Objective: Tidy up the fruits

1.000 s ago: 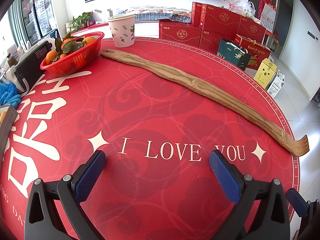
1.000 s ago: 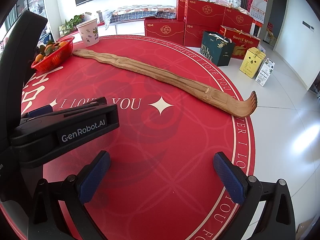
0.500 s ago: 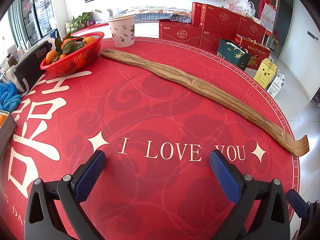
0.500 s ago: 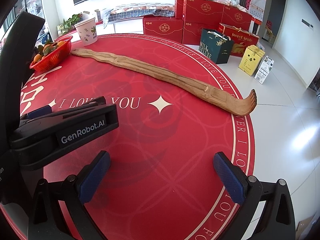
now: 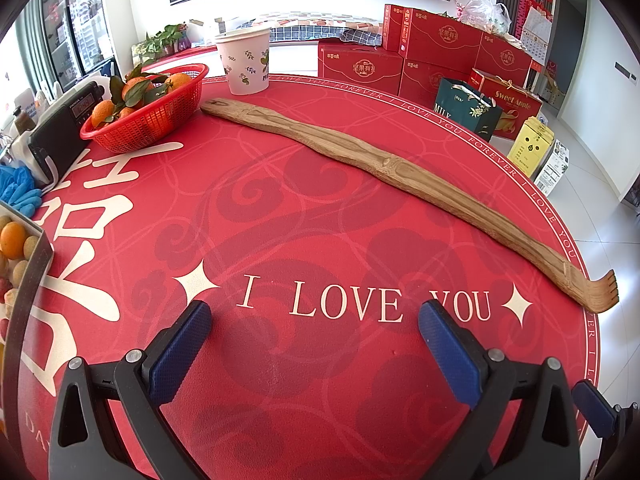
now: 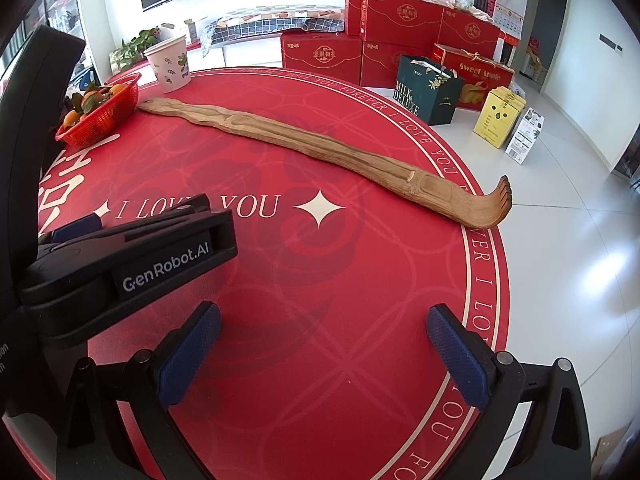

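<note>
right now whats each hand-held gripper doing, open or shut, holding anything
Left hand-held gripper: open, holding nothing, above the red table mat.
Right hand-held gripper: open, holding nothing.

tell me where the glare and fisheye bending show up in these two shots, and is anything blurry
Left wrist view: bright window washout at the far left edge, the round red tablecloth bulges, the long carved wooden back scratcher bows; all sharp. Right wrist view: soft glare on the white tiled floor, stacked red gift boxes lean inward, black corners vignette; no blur seen.
</note>
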Tool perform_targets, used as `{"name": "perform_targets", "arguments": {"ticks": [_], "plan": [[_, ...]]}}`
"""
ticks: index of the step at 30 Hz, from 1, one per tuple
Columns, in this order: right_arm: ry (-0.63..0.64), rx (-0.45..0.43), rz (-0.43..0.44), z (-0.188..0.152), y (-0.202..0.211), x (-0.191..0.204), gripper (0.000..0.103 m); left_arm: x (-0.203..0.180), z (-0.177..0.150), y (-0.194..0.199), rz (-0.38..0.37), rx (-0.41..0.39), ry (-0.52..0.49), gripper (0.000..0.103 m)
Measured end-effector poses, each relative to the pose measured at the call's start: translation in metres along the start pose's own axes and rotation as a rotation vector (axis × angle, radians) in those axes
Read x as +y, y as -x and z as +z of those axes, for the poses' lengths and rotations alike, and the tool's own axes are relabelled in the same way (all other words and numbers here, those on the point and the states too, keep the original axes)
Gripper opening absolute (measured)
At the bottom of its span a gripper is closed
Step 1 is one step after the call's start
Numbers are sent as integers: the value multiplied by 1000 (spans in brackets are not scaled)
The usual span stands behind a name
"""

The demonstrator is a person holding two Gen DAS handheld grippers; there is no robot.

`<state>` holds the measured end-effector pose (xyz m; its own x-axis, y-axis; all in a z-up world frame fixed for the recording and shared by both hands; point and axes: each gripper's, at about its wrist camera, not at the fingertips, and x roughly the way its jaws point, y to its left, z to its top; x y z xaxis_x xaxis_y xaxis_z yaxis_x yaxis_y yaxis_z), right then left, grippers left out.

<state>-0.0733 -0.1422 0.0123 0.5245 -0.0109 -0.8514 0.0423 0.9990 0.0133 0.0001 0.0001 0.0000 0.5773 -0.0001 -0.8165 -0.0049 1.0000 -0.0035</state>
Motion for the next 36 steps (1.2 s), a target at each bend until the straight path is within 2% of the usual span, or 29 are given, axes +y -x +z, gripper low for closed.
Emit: {"name": "perform_targets", "arguments": {"ticks": [36], "plan": [[-11, -3, -7, -4, 2, -3, 103, 0, 0, 0, 0, 0, 0, 103]]}}
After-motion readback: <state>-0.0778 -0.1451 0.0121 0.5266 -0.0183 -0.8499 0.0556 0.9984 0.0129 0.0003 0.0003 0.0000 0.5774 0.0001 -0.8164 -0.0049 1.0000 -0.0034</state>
